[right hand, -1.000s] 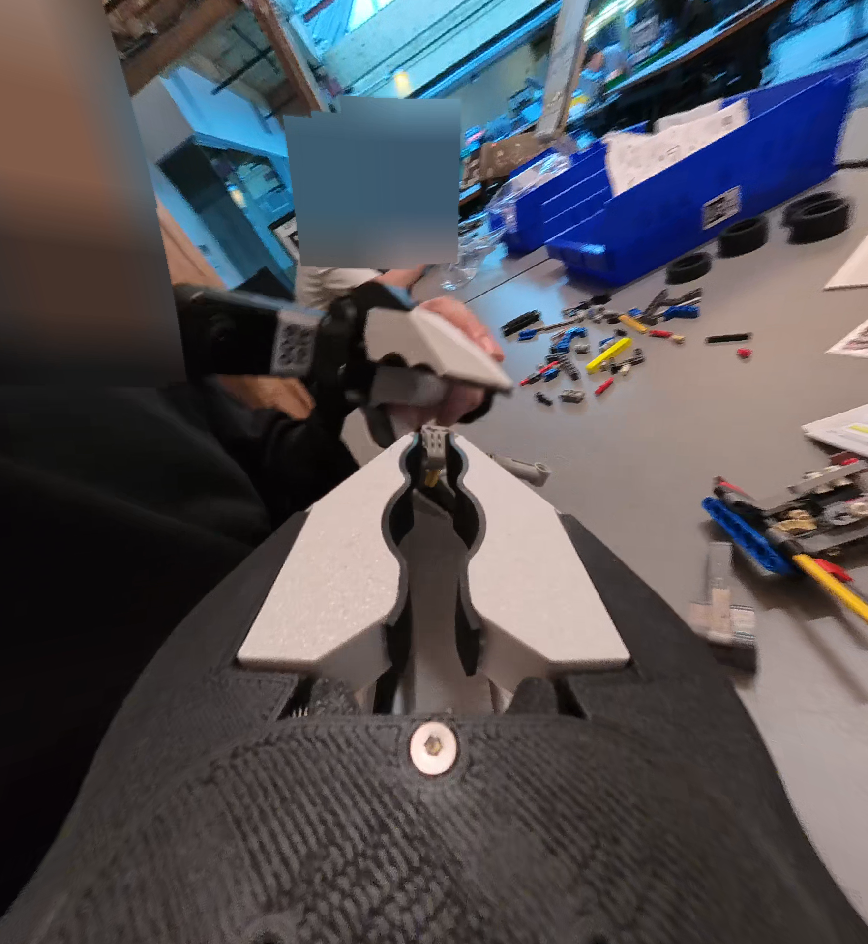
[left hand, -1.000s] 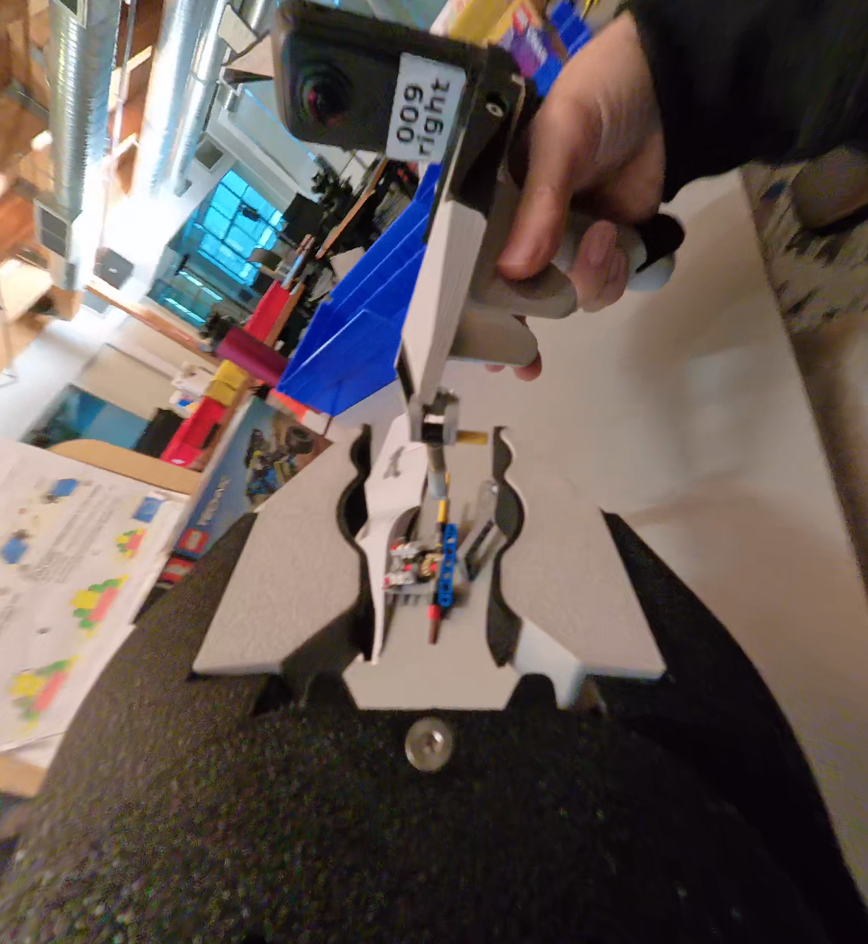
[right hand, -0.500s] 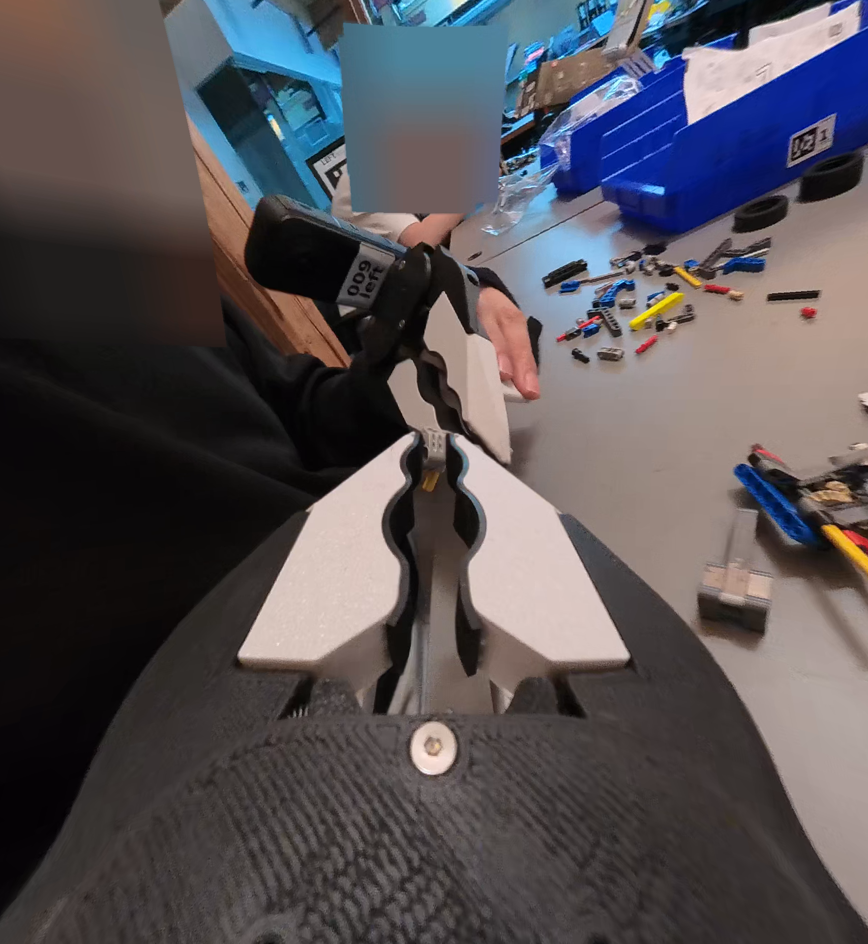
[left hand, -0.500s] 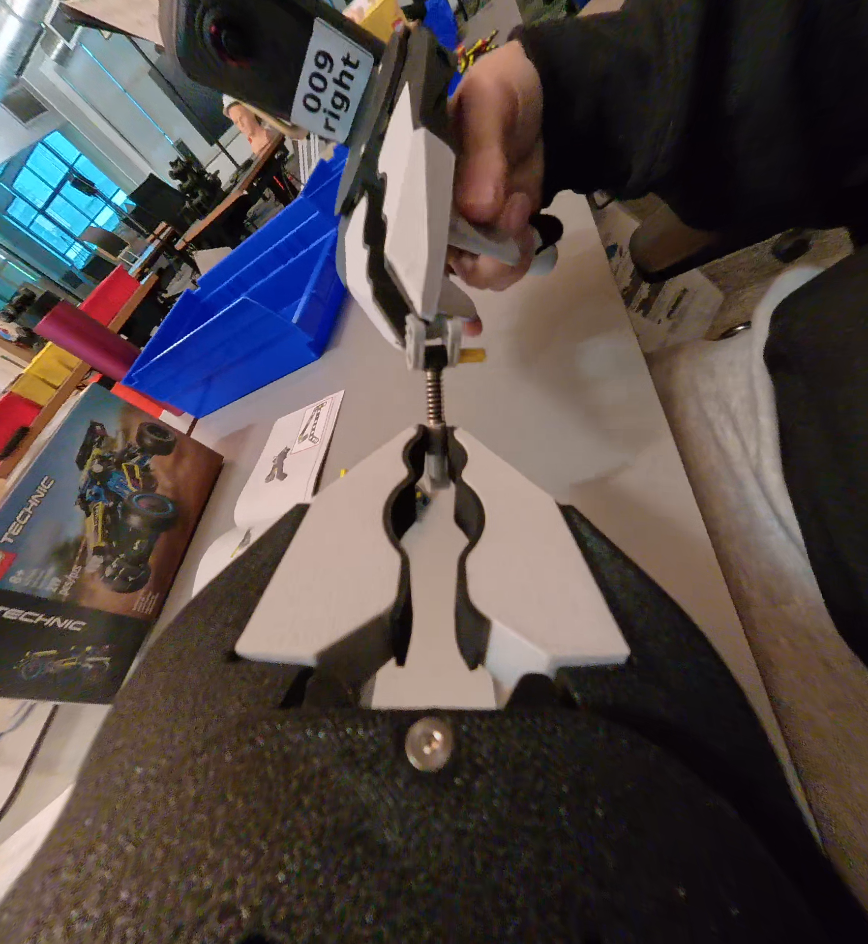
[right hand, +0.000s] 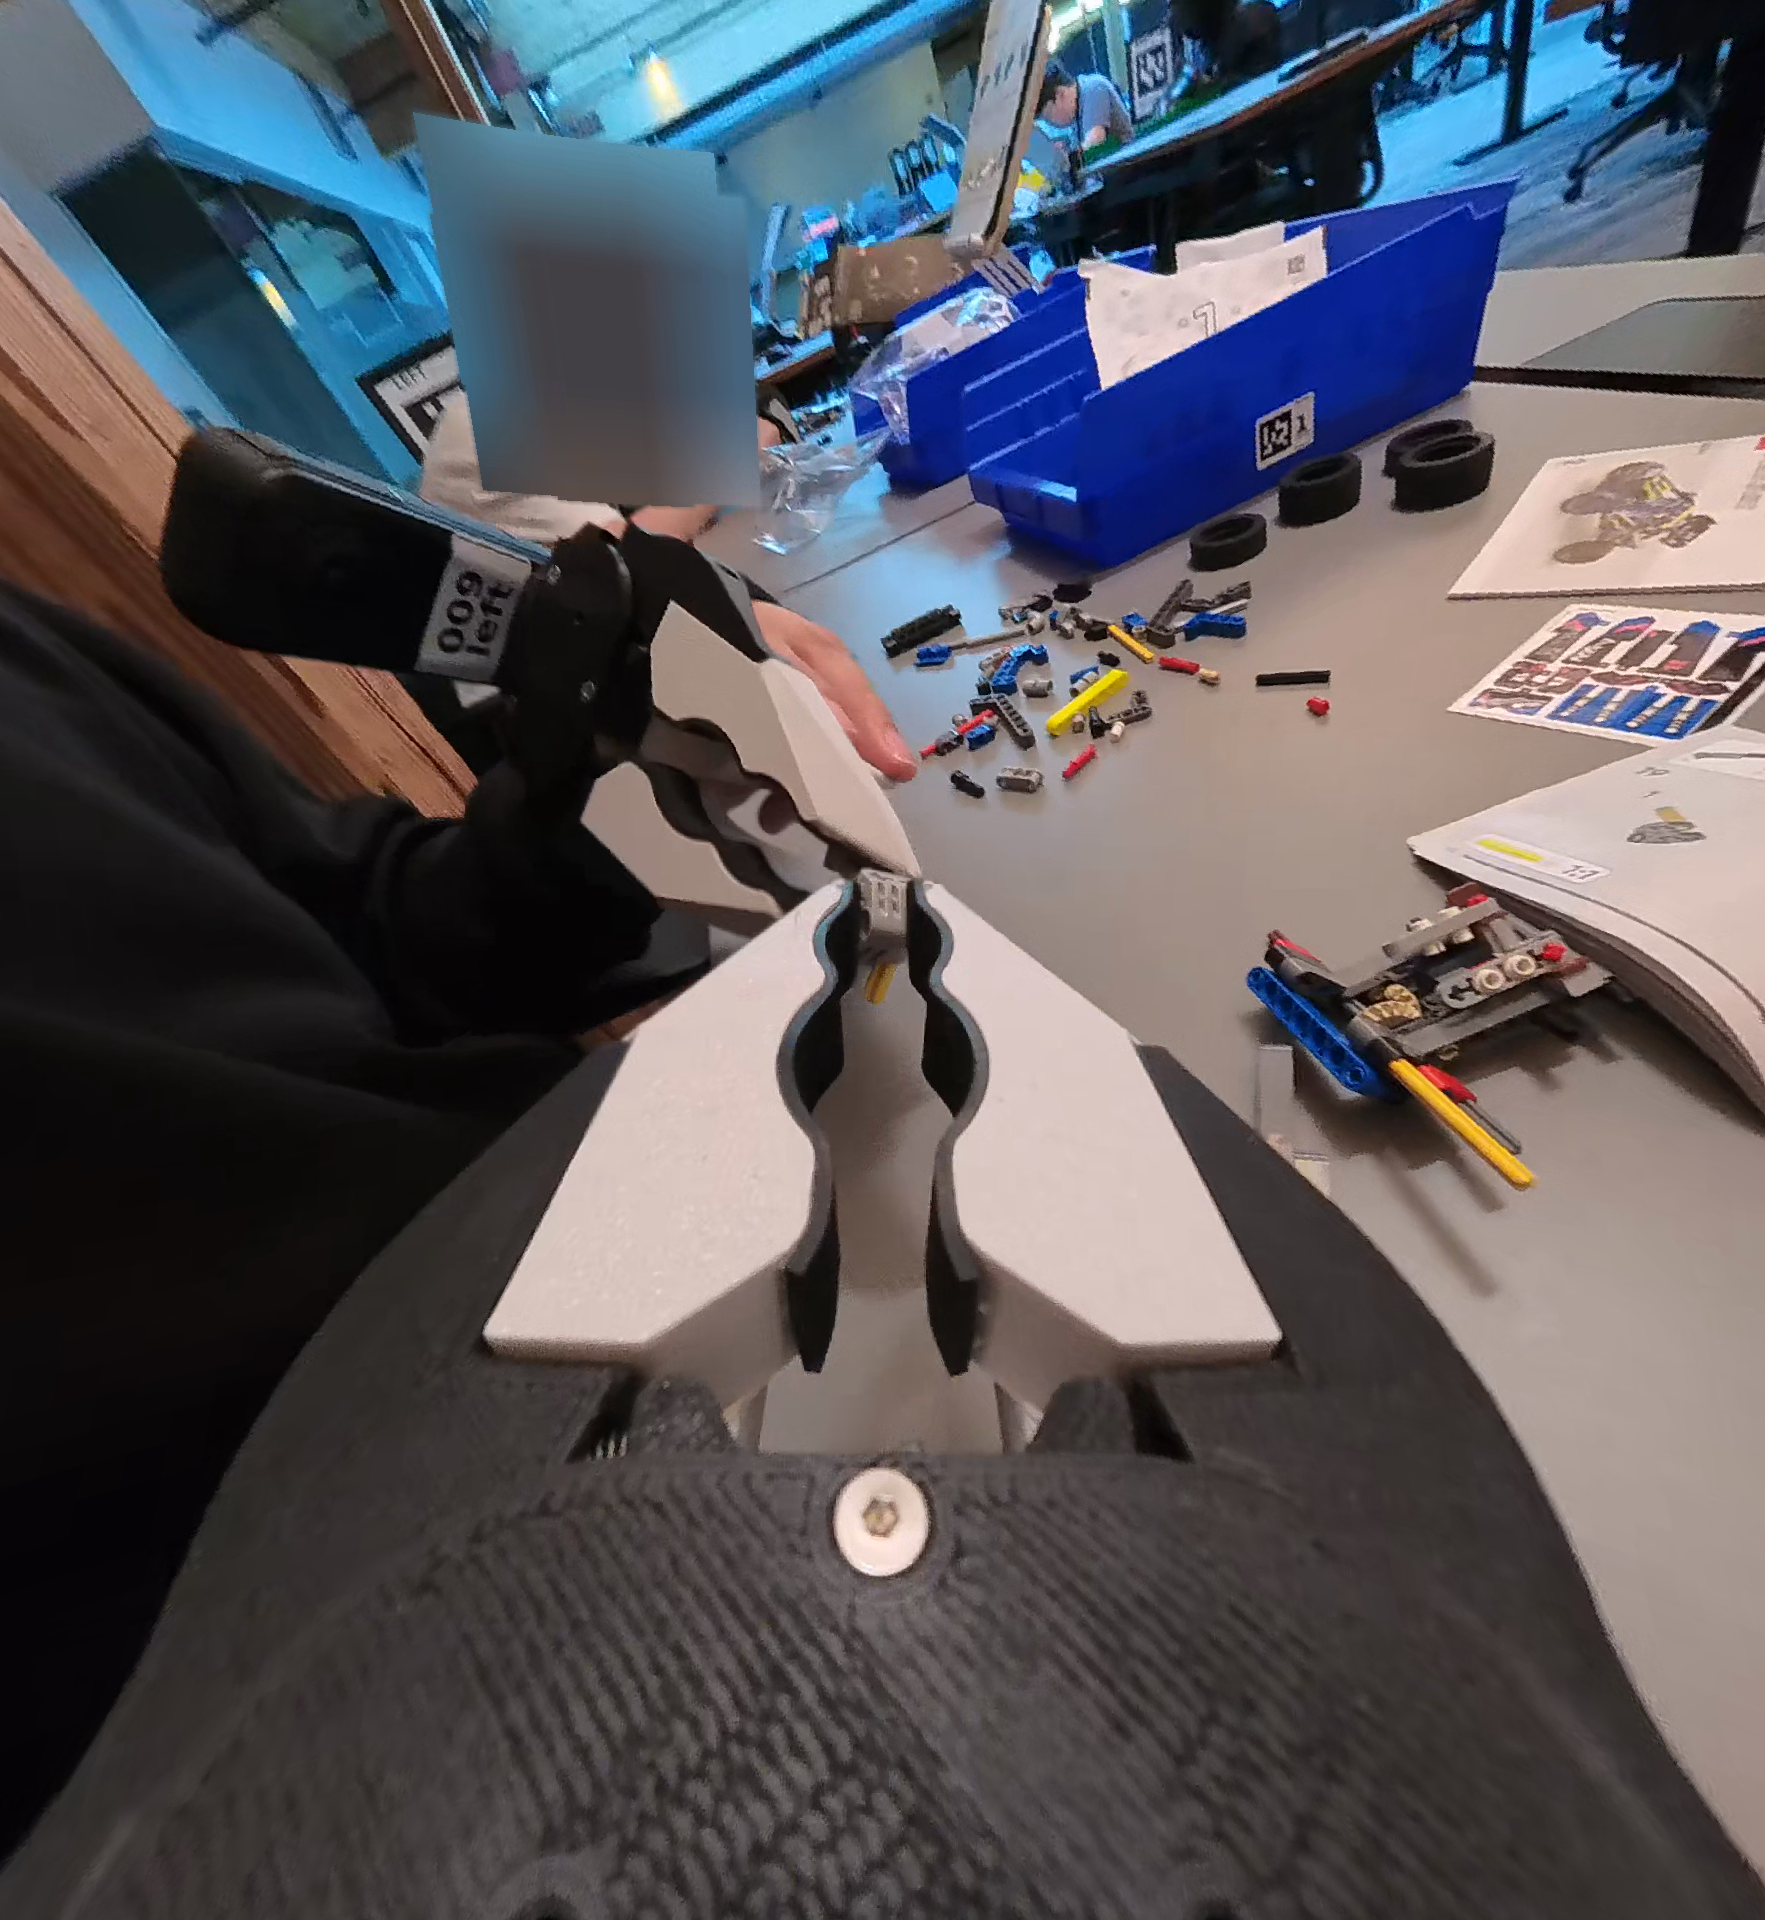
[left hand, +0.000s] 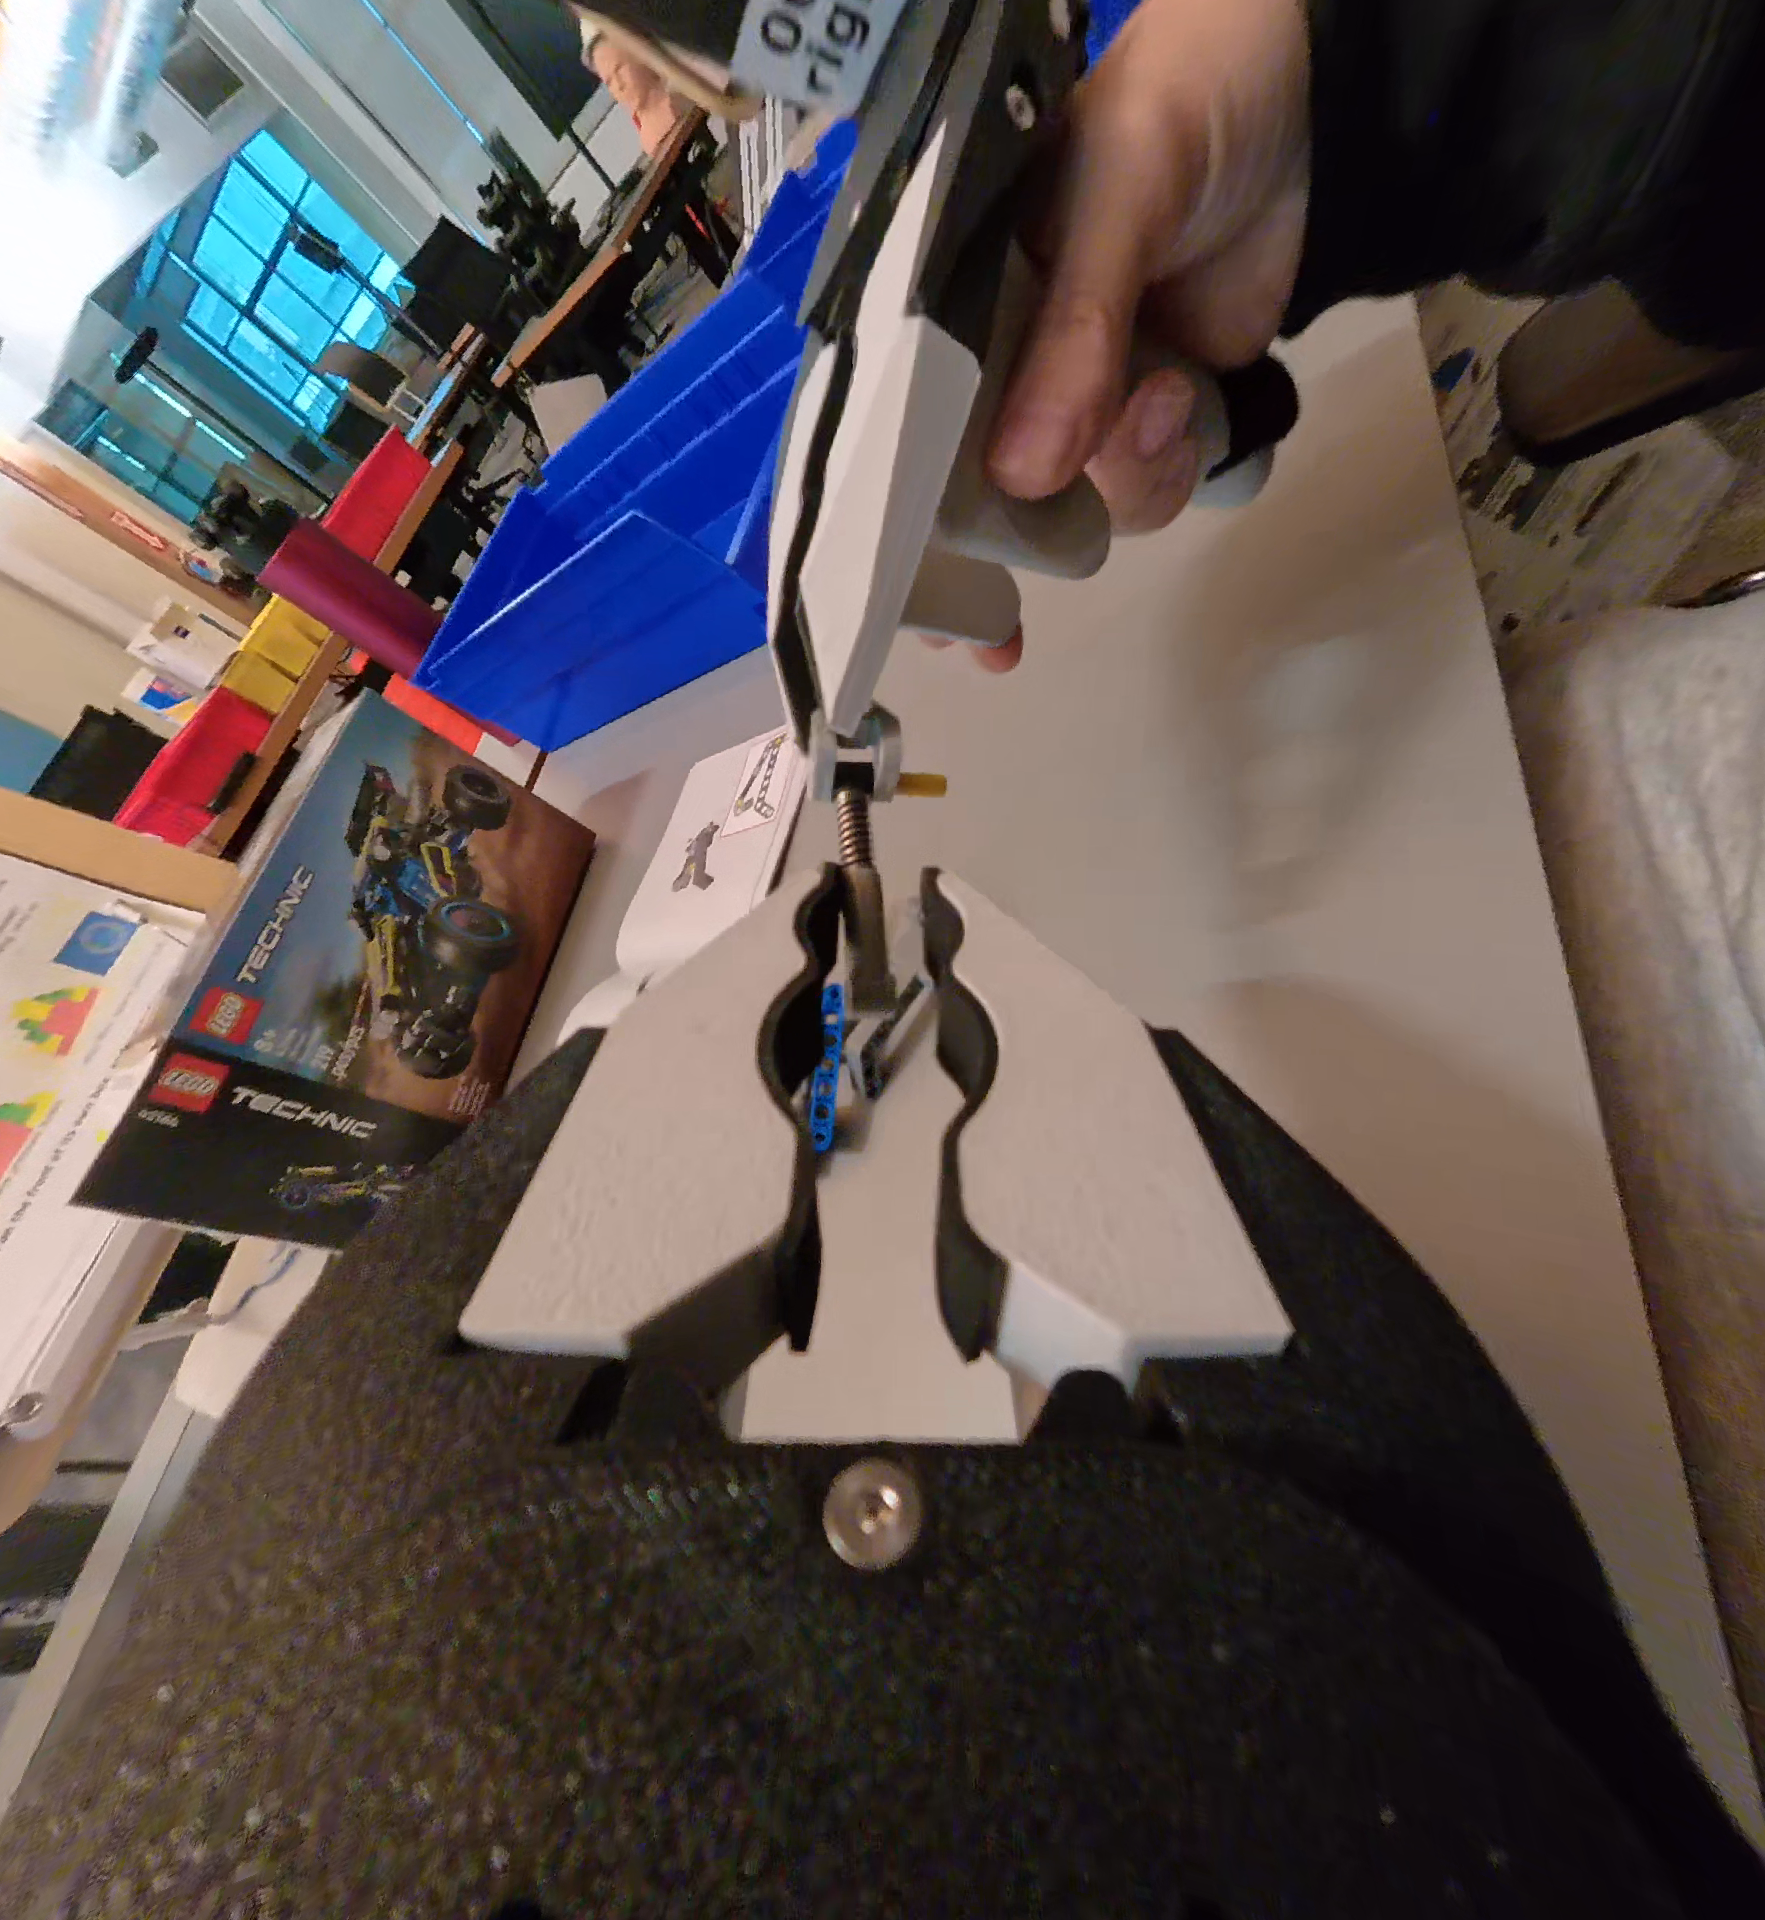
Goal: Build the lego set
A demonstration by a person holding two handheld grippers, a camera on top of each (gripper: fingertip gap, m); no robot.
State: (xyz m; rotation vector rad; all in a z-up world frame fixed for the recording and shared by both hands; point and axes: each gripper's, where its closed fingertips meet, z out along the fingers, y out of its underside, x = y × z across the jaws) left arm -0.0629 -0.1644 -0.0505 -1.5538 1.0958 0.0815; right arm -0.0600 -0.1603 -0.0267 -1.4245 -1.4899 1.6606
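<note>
Grey tabletop. On it: blue bins, four black tyres, a heap of small loose pieces, a half-built car frame, an open booklet, a sticker sheet, a picture leaflet, the set's box.

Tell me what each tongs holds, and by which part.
Right tongs grip the small grey spring-loaded shock absorber piece by its light grey head. Left tongs stand open around its dark lower shaft, not clamping.

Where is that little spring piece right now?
The spring piece is off the table, seen in the left wrist view: the right tool pinches its grey top, and its dark shaft sits between the left tool's tips, above the half-built chassis.
</note>
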